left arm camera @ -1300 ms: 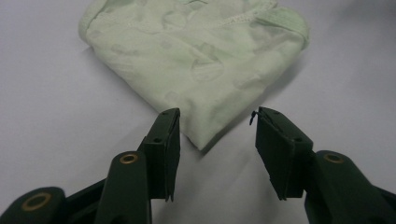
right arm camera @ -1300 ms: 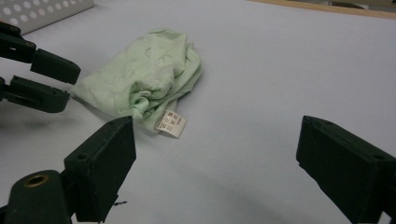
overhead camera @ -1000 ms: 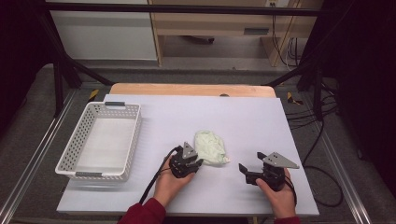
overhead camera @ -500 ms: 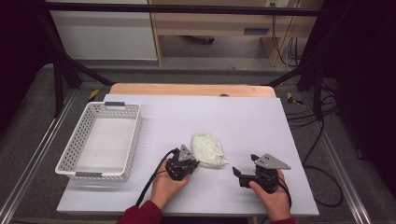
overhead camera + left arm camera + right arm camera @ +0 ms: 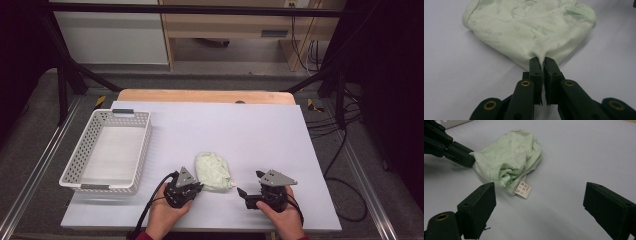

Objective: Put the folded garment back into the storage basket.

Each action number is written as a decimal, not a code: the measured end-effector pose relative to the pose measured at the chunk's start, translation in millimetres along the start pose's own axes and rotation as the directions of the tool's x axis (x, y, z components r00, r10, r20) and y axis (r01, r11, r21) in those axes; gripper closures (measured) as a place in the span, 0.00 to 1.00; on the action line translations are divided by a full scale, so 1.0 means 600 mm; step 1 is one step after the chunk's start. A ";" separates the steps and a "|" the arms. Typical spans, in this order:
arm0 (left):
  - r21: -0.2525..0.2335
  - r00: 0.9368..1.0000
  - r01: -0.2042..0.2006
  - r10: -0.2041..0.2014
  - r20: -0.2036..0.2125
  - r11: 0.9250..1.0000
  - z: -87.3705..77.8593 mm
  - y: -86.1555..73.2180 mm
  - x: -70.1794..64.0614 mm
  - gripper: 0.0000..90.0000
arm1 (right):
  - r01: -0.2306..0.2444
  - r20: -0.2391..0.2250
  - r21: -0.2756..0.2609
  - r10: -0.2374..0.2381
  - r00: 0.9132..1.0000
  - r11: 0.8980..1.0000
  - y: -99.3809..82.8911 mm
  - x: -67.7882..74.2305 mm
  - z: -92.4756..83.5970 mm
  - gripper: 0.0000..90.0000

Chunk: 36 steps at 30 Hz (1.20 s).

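A crumpled pale green cloth [image 5: 212,171] lies on the white table top near the front. In the left gripper view my left gripper [image 5: 542,60] is shut on the near edge of the cloth [image 5: 531,27], pinching a fold between its pads. From above, the left gripper [image 5: 199,186] sits at the cloth's front left. My right gripper [image 5: 248,182] stands open just right of the cloth, touching nothing. In the right gripper view its jaws [image 5: 539,188] frame the cloth [image 5: 509,157] and a white label [image 5: 524,190], with the left gripper [image 5: 471,160] beyond.
A white plastic basket [image 5: 145,145] stands at the table's left, its inside bare. A wooden board [image 5: 205,96] runs along the table's far edge. Black frame legs and cables stand on the floor to both sides.
Both hands have shifted left and toward the front edge. The green cloth has slid the same way with the left gripper.
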<state>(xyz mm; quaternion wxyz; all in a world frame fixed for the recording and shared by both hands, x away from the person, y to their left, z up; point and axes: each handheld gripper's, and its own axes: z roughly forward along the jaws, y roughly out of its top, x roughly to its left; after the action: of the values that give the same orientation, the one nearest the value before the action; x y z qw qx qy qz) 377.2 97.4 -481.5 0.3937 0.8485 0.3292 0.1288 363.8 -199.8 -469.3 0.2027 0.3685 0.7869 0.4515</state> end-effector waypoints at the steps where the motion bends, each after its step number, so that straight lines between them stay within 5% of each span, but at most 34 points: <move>1: -0.001 1.000 0.004 -0.004 0.004 1.000 -0.003 -0.003 -0.001 0.95 | 0.006 -0.003 0.003 -0.006 1.000 1.000 0.001 0.004 0.002 0.13; 28: 0.002 1.000 0.020 -0.020 0.011 1.000 -0.047 -0.043 -0.007 0.94 | 0.045 -0.053 0.035 -0.043 0.998 0.998 0.003 0.036 0.016 0.15; 36: -0.027 0.999 0.027 -0.028 -0.041 0.999 -0.065 -0.031 -0.008 0.63 | 0.058 -0.056 0.038 -0.055 0.997 0.998 0.004 0.044 0.018 0.15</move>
<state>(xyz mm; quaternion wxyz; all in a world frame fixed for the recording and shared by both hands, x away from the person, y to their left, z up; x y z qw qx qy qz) 346.3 126.0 -469.7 0.3997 0.8358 0.3474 0.1452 354.8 -172.8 -472.5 0.1864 0.3375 0.8110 0.4399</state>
